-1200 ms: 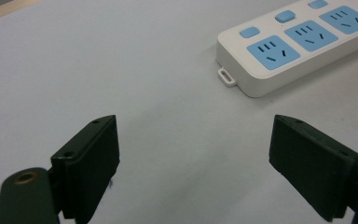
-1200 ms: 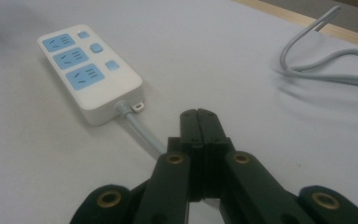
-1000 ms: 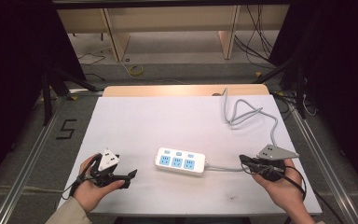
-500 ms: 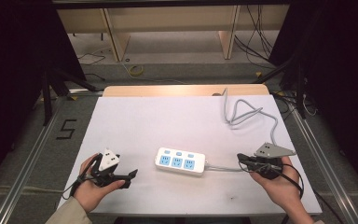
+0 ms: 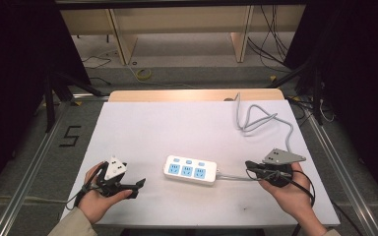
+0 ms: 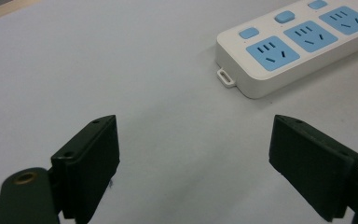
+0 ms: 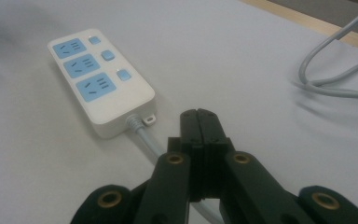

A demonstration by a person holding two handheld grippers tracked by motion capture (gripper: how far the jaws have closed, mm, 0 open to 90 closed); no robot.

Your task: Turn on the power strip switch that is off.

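A white power strip with three blue sockets and three blue buttons lies flat on the white table, near the front. Its grey cable runs right, then loops toward the far right corner. My left gripper rests in a hand left of the strip and points at it. In the left gripper view its jaws stand wide open with nothing between them, and the strip lies ahead at the upper right. My right gripper is shut, its pads pressed together, and the cable passes beneath it toward the strip.
A wooden strip edges the table's far side, with shelf legs and loose cables on the floor beyond. Metal rails run along both sides of the table. A "5" mark is on the floor at the left.
My right gripper has edged slightly left toward the strip. The left gripper and the strip have not moved.
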